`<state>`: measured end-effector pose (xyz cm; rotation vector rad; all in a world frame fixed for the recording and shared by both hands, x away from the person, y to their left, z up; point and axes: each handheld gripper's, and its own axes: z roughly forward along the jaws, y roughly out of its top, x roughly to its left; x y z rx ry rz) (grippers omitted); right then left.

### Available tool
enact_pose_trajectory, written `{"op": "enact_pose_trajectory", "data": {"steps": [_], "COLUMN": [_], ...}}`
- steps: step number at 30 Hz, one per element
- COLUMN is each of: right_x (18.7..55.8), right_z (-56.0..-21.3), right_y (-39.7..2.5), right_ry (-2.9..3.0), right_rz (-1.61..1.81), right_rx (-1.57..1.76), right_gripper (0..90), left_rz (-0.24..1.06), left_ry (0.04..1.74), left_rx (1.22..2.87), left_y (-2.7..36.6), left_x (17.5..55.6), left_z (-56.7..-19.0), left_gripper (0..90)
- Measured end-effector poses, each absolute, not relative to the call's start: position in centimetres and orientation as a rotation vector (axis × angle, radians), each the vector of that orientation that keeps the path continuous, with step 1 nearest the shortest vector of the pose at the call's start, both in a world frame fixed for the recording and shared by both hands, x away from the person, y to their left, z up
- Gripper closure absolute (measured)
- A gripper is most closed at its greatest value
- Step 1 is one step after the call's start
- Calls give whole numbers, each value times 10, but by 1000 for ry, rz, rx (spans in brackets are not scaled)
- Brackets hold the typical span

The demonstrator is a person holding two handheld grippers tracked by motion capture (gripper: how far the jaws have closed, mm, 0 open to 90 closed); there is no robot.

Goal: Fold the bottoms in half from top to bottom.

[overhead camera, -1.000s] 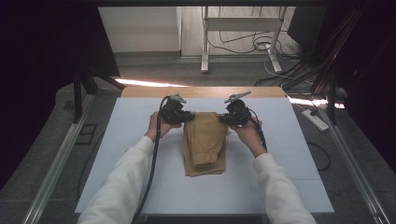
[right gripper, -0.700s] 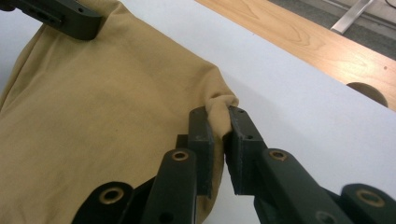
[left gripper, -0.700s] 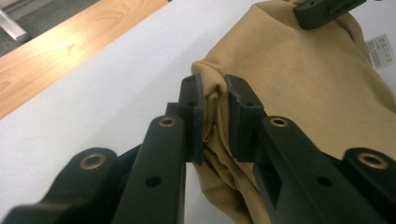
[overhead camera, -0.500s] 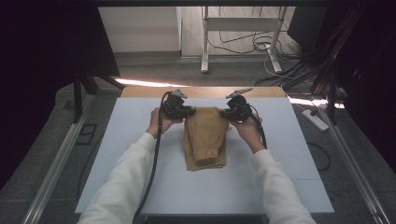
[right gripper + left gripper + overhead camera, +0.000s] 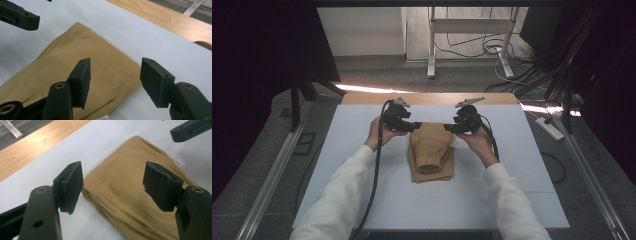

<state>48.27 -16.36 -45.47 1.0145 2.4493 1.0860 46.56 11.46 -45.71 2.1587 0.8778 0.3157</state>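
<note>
Tan garment [image 5: 431,152] lies folded into a compact stack at the centre of the frame on the white table [image 5: 522,185]. My left gripper [image 5: 411,127] and right gripper [image 5: 449,128] hover released over its far corners; folding looks nearly finished.

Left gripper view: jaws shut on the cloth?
No, the left gripper stands open, its pads apart with the tan cloth lying loose between and beyond them.

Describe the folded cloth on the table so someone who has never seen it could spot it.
Start at the white table with the wooden strip along its far edge. Near the middle, between the left gripper and right gripper, lies the folded tan garment. It is the one soft, mustard-brown thing on the white surface.
</note>
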Motion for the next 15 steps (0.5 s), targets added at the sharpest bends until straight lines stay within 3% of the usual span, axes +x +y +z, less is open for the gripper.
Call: {"op": "enact_pose_trajectory", "data": {"steps": [15], "right_x": [471], "right_z": [-467], "right_y": [-167], "right_ry": [2518], "right_rz": [1085], "right_rx": [986], "right_gripper": [419], "left_rz": [267], "left_ry": [855], "left_rx": [2178], "left_y": [121], "left_x": [448], "left_z": [-464], "left_gripper": [341]}}
